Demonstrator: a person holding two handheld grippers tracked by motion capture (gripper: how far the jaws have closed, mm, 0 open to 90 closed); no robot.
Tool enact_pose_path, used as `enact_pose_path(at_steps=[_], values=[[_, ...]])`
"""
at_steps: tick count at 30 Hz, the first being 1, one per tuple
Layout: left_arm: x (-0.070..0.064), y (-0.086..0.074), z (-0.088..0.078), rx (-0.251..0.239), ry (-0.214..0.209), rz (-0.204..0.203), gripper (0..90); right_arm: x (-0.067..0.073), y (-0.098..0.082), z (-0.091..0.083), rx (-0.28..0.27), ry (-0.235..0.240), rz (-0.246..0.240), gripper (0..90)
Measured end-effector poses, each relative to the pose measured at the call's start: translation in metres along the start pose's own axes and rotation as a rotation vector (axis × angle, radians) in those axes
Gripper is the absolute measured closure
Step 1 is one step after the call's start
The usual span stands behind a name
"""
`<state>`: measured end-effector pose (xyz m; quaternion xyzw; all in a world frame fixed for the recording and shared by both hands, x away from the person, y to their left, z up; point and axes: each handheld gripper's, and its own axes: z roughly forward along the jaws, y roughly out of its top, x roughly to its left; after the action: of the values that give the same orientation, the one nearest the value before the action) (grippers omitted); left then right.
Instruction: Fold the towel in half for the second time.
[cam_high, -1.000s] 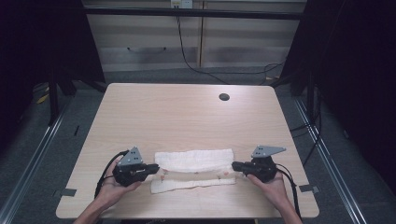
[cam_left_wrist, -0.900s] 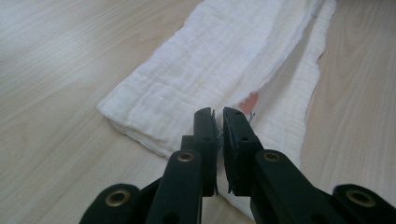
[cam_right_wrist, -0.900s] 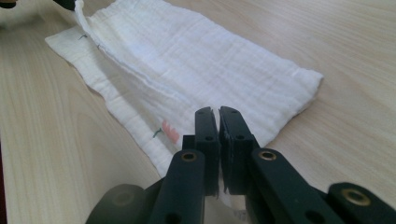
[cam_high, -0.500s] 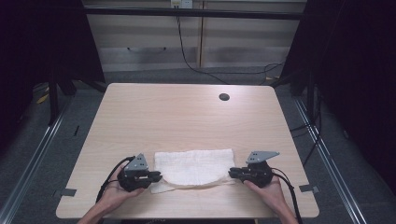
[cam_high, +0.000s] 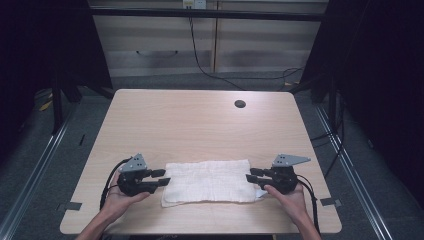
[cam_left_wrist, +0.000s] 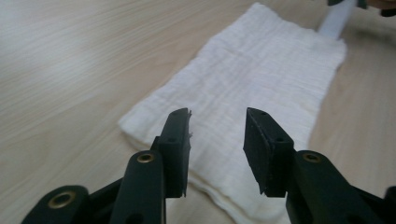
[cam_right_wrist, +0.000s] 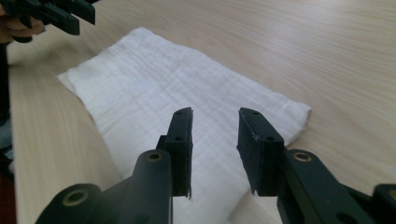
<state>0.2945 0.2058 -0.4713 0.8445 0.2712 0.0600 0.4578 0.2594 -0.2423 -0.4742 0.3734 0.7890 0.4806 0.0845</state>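
One white folded cloth (cam_high: 208, 181) lies flat on the worktop (cam_high: 200, 120), near its front edge, long axis running left-right btwn the two hand-held grippers. Left hand-held gripper (cam_high: 161, 177) sits at the cloth's left end, right hand-held gripper (cam_high: 251, 174) at its right end; both equally near, jaws parted and empty. Count: 1 cloth, 2 grippers.

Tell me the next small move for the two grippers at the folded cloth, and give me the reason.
Probably draw both grippers back off the ends. The white cloth lies flat and folded near the table's front edge. The left gripper and right gripper stand at its short ends, jaws open, gripping nothing. A small tag sticks out by the right gripper, so tucking it could follow.
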Motion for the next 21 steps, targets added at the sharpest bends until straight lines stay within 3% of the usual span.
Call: enact_pose_path(at_steps=[4,6,13,17,21], values=[[0.005,0.001,0.011,0.034,0.023,-0.007,65.2,-0.006,0.007,0.007,0.021,-0.025,-0.015,71.9],[0.005,0.001,0.020,0.059,0.027,0.004,68.9,-0.016,0.017,0.017,0.046,-0.066,-0.017,74.3],[0.007,-0.005,0.041,0.139,0.034,0.012,72.2,-0.039,0.030,0.038,0.077,-0.083,0.007,75.9],[0.009,-0.005,0.040,0.140,0.042,0.022,74.4,-0.054,0.027,0.054,0.105,-0.082,0.033,71.7],[0.011,-0.006,0.039,0.135,0.059,0.022,74.4,-0.056,0.022,0.060,0.130,-0.074,0.033,67.1]])
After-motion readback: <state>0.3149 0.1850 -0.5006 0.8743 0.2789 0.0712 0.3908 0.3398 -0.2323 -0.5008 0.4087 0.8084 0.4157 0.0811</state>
